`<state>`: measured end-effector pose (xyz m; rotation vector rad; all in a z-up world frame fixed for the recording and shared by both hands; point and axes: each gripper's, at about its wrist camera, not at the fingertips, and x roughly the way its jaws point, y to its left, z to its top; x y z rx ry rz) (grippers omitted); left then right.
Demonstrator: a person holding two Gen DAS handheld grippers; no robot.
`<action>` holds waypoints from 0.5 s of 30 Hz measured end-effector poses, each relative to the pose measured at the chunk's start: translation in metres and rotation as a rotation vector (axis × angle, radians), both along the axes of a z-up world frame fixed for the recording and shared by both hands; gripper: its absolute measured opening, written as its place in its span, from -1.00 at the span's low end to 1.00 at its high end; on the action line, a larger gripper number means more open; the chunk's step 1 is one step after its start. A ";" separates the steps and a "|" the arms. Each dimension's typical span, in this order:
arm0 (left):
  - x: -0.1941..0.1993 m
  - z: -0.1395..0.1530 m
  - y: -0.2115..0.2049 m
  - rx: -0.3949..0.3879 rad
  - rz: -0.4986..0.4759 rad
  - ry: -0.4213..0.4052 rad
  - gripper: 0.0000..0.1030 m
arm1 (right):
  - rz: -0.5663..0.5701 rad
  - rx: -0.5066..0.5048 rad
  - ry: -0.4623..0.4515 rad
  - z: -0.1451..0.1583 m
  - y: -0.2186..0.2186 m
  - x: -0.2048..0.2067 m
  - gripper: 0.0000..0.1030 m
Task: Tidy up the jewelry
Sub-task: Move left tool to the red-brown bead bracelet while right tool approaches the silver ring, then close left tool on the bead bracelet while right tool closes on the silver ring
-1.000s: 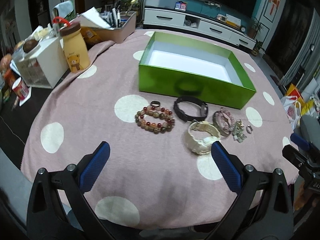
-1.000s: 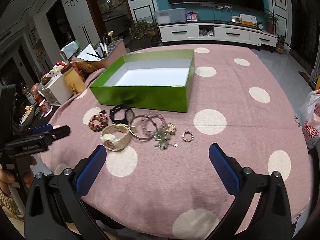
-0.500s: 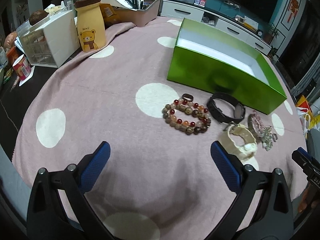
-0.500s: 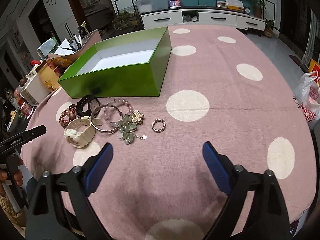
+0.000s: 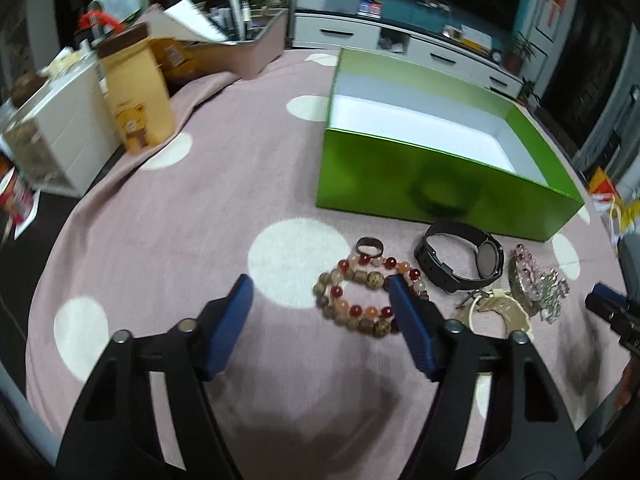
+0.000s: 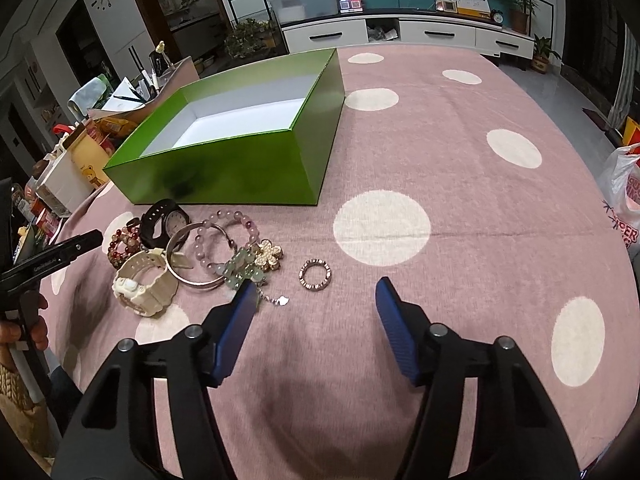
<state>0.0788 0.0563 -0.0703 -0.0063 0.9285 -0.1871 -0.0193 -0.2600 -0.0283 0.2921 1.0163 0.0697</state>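
Desk (image 6: 460,168) under pink polka-dot cloth carries a green box (image 5: 420,176), open and white inside, the landmark for everything else. Jewelry lies in a row just before the box's near wall: black watch (image 5: 460,264), cream watch (image 6: 144,286), bead bracelet (image 5: 364,296), silver bangle (image 6: 192,258). Only the right view shows the small studded ring (image 6: 315,275), at the row's far end from the bead bracelet. Only the left view shows the small dark ring (image 5: 369,247). Left tongs (image 5: 320,292) are spread, low beside the bead bracelet. Right tongs (image 6: 314,294) are spread, the studded ring just ahead between their tips.
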 end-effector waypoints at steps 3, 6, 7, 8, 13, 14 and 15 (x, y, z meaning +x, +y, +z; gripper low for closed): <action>0.007 -0.004 -0.005 0.014 -0.032 0.006 0.05 | 0.003 0.001 0.011 -0.004 0.001 0.004 0.08; 0.011 -0.008 -0.007 0.020 -0.059 0.008 -0.06 | 0.013 -0.008 0.018 -0.007 0.002 0.008 0.01; 0.011 -0.009 -0.008 0.020 -0.066 0.006 -0.11 | 0.015 -0.011 0.020 -0.008 0.003 0.009 0.00; 0.012 -0.009 -0.008 0.022 -0.074 0.004 -0.13 | 0.016 -0.017 0.022 -0.009 0.003 0.010 -0.05; 0.010 -0.011 -0.013 0.027 -0.114 -0.011 -0.23 | 0.028 -0.047 0.035 -0.016 0.007 0.018 -0.19; 0.010 -0.011 -0.013 0.028 -0.117 -0.012 -0.27 | 0.033 -0.052 0.037 -0.018 0.009 0.019 -0.21; 0.012 -0.011 -0.014 0.030 -0.123 -0.013 -0.28 | 0.036 -0.055 0.039 -0.019 0.010 0.020 -0.23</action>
